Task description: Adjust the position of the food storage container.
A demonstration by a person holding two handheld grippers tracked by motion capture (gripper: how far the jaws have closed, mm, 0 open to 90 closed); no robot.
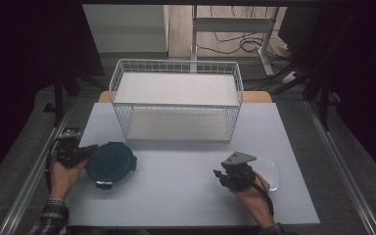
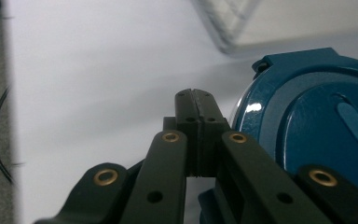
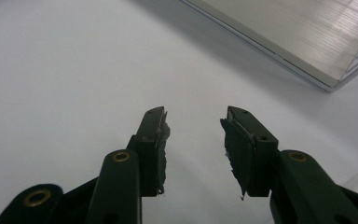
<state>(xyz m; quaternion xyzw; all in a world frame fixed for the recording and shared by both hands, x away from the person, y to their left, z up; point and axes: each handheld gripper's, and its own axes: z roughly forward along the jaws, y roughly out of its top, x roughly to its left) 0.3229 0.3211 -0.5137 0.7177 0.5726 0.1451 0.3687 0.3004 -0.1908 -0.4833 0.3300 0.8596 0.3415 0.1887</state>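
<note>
I'm nudging my clenched, empty left gripper point(image 2: 194, 100) beside the unlabelled blue lidded container point(image 1: 111, 163), my right gripper point(image 3: 193, 126) gaping released over bare table point(image 1: 186, 191).

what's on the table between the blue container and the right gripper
Nothing: in the high view the stretch of table from the blue container to the right gripper is bare.

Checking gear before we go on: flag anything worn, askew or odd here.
The right gripper has ragged pads: their lining is torn and frayed at the edges, as the right gripper view shows. Its jaws stand open over bare table. The blue container and wire basket look sound.
</note>
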